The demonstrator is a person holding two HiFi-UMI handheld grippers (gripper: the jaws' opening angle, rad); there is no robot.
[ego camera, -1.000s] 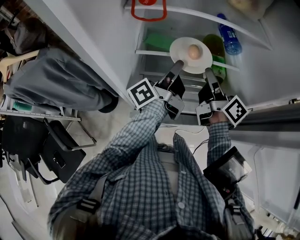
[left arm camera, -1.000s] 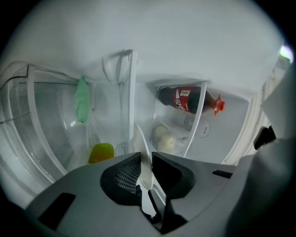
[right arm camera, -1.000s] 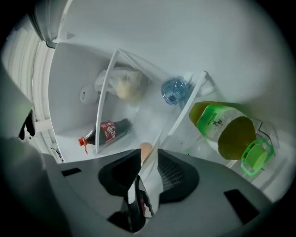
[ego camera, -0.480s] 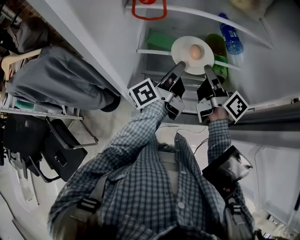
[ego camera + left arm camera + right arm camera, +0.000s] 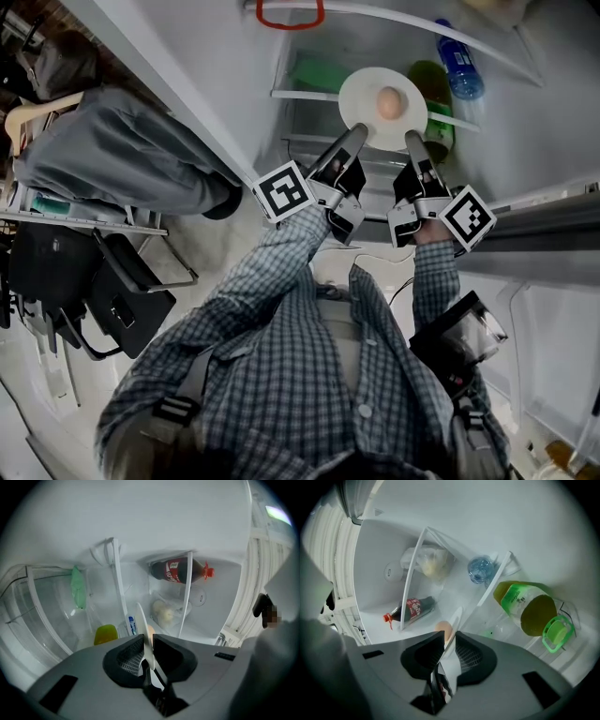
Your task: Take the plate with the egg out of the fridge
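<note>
Pads of the left gripper [image 5: 148, 639] are clamped on the rim of the white plate [image 5: 142, 619], which stands edge-on between them in the left gripper view. These jaws have just been closing with that rim between them. The right gripper [image 5: 449, 637] also pinches the plate's rim, the thin white edge running down between its ribbed pads.

In the head view the left gripper grips the plate at about seven o'clock and the right gripper at about five o'clock. The egg [image 5: 389, 102] lies on the plate just right of its middle. The plate is inside the open fridge, over the front edge of a shelf [image 5: 305, 94]. Whether it rests there or is lifted clear cannot be told.

At three o'clock, just beside the plate, is a green-labelled bottle [image 5: 433, 94] of yellowish liquid with a green cap. At one o'clock, a little apart, is a blue bottle [image 5: 457, 66]. At eleven o'clock, at the frame's top, is a red loop [image 5: 289, 14].

In the right gripper view a cola bottle [image 5: 412, 609] lies on its side at ten o'clock from the jaws. A clear bag [image 5: 429, 562] with something pale in it is at eleven o'clock.

Behind the jaws sit the marker cubes, then checked sleeves [image 5: 281, 272].
</note>
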